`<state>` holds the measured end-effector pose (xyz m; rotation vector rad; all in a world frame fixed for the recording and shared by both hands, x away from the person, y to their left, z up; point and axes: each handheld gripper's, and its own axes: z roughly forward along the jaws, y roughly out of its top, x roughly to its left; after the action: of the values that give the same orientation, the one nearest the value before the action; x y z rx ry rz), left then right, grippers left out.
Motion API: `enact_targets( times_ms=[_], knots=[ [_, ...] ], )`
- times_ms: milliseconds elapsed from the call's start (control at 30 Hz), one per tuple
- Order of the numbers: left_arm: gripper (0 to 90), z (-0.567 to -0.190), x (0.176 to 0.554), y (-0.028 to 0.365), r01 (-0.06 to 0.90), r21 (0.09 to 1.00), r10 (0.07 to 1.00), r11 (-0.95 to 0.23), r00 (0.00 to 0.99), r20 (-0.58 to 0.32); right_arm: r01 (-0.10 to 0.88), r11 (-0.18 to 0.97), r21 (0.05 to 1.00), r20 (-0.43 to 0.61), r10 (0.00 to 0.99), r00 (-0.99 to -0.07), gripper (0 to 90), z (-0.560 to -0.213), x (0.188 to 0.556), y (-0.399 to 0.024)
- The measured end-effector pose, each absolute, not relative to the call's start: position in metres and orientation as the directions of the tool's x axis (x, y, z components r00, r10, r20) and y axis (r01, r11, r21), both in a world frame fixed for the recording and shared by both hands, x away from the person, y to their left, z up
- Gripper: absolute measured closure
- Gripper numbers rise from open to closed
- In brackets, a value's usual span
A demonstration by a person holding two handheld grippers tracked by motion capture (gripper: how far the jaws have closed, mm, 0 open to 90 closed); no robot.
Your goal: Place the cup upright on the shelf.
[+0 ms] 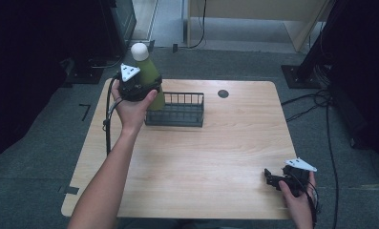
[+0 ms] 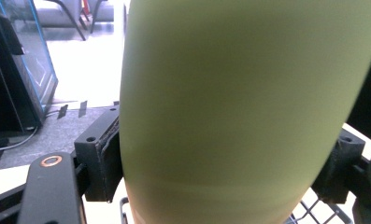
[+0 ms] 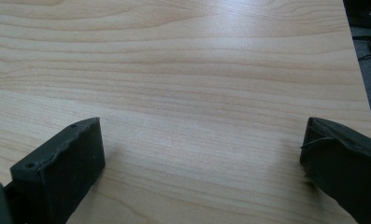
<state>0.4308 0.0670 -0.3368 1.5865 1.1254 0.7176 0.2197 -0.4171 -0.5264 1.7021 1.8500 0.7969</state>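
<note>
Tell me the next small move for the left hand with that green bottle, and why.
Probably lower it straight down into the wire basket. The left hand-held gripper is shut on the green bottle, which hangs at the basket's left end, slightly tilted. The left gripper view shows basket wire just below the bottle's base, so levelling it first may help.

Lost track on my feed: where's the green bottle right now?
In the high view, the green bottle is at the table's far left, clamped in the left gripper over the left end of the wire basket.
</note>
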Motion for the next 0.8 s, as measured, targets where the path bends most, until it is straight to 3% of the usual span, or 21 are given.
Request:
enact_targets(
  times_ms=[800],
  knots=[
    [21.3, -0.354, 0.457, 0.06, 0.381, 0.923, 0.925, -0.06, 0.369, -0.092, 0.703, 0.047, 0.709, 0.027, 0.995, -0.094, 0.0, -0.526, 0.22, -0.417]
  ],
)
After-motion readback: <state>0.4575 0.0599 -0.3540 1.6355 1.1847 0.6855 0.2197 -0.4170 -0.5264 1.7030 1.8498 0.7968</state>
